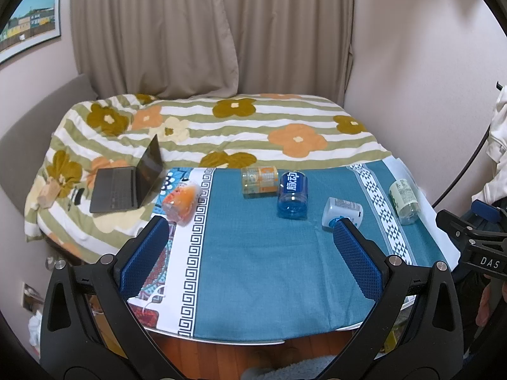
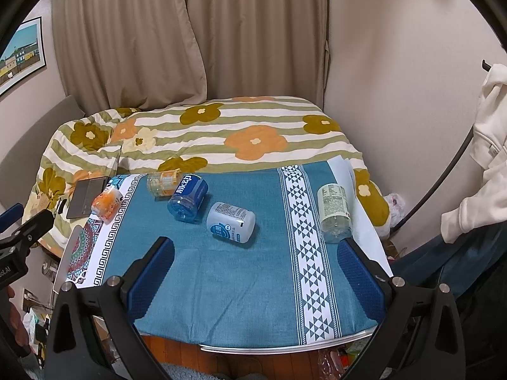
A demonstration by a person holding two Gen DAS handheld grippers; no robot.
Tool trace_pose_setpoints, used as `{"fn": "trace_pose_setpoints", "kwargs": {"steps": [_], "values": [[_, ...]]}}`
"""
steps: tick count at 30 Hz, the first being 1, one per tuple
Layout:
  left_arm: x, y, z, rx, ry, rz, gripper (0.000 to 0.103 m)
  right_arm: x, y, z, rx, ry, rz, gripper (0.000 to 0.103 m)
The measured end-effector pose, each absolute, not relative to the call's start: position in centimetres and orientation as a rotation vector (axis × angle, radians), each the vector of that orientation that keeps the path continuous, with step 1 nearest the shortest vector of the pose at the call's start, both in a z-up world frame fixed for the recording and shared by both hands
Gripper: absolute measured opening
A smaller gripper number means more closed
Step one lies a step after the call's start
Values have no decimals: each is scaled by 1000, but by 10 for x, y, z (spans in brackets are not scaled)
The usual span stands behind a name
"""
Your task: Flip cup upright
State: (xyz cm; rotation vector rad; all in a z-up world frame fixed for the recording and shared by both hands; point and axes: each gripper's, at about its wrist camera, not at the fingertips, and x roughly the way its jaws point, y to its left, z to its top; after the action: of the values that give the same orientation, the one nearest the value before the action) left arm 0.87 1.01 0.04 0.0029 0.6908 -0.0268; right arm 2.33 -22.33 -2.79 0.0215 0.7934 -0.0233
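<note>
Several cut-bottle cups lie on their sides on the blue tablecloth. A blue cup lies mid-table, an orange-label cup behind it, a white cup to its right, a pale green cup at the right edge, and an orange cup at the left edge. My left gripper is open and empty above the table's near half. My right gripper is open and empty, also short of the cups.
A bed with a flowered quilt lies behind the table. An open laptop rests on it at left. Curtains and walls close the back. A white garment hangs at right. Wooden floor shows below the table's near edge.
</note>
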Motion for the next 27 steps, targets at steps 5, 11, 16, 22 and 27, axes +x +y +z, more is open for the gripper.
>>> {"fn": "trace_pose_setpoints", "kwargs": {"steps": [5, 11, 16, 22, 27], "values": [[10, 11, 0, 1, 692, -26, 103, 24, -224, -29, 28, 794, -25, 103], [11, 12, -3, -5, 695, -36, 103, 24, -224, -28, 29, 795, -26, 103], [14, 11, -6, -6, 695, -39, 103, 24, -225, -28, 27, 794, -25, 103], [20, 17, -7, -19, 700, -69, 103, 26, -226, -29, 39, 810, -22, 103], [32, 24, -18, -10, 728, -91, 103, 37, -225, -35, 41, 841, -29, 103]]}}
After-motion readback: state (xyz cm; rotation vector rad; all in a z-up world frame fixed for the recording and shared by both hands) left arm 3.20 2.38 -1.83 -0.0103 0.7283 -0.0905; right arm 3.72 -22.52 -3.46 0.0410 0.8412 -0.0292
